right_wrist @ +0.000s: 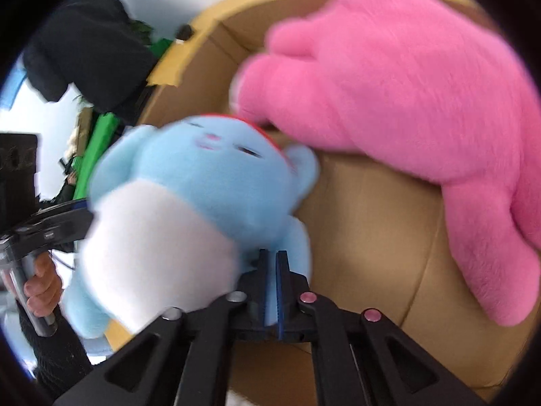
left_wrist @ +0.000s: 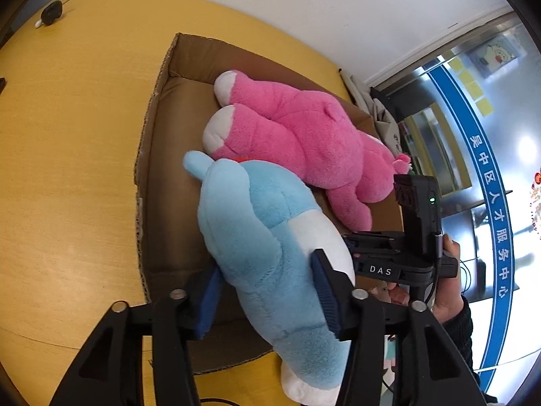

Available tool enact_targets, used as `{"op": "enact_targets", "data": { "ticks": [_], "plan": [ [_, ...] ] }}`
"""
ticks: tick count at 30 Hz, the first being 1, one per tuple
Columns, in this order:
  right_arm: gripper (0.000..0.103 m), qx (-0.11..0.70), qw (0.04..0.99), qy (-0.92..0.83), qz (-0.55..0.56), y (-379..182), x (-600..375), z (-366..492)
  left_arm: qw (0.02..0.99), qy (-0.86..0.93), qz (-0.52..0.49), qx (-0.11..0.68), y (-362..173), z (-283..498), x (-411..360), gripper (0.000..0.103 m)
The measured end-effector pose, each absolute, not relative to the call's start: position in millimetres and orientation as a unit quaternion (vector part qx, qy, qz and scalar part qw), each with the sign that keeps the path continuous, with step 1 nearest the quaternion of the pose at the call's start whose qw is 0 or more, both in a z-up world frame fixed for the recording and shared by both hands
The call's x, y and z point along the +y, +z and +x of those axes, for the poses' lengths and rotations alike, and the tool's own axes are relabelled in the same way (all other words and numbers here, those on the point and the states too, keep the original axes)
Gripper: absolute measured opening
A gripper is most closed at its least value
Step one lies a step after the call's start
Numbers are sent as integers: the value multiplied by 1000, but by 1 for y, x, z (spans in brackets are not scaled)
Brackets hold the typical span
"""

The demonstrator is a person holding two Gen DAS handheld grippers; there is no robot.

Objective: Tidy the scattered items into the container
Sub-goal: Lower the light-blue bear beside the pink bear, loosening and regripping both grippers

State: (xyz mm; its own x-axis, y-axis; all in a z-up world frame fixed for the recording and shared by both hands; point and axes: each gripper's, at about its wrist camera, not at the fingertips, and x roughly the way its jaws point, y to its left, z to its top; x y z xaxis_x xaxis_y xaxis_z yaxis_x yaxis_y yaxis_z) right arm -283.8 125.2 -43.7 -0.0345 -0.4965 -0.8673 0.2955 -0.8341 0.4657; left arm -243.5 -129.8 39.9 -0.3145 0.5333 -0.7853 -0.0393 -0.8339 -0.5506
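A light blue and white plush toy [left_wrist: 270, 237] hangs tilted over the open cardboard box [left_wrist: 152, 128], its head near the pink plush toy [left_wrist: 304, 135] that lies inside. My left gripper [left_wrist: 267, 297] is shut on the blue toy's body, with a blue pad on each side. In the right wrist view, my right gripper [right_wrist: 273, 267] is shut on a blue limb of the same toy [right_wrist: 203, 182], its jaws nearly together with blue fabric between them. The pink toy [right_wrist: 405, 84] fills the upper right over the box wall [right_wrist: 365, 230]. The right gripper's black body [left_wrist: 380, 269] shows beside the toy.
The box stands on a yellow wooden table [left_wrist: 67, 135]. A small black object [left_wrist: 52, 13] lies at the table's far left. A glass door with a blue lettered band [left_wrist: 490, 169] is at the right. A hand [right_wrist: 40, 280] holds the left gripper's handle.
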Motion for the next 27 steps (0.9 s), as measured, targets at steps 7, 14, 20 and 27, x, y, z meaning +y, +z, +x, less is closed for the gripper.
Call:
{"op": "enact_targets", "data": {
  "ticks": [7, 14, 20, 27],
  "plan": [
    [70, -124, 274, -676, 673, -69, 144, -291, 180, 777, -561, -223, 31, -256, -139, 73],
    [29, -128, 289, -672, 670, -63, 121, -289, 192, 784, -555, -203, 35, -251, -140, 53],
    [39, -183, 318, -650, 666, -76, 125, -289, 185, 781, -556, -214, 30, -244, -166, 48],
    [75, -209, 339, -649, 648, -73, 142, -292, 190, 777, -551, -239, 15, -237, -185, 43]
  ]
}}
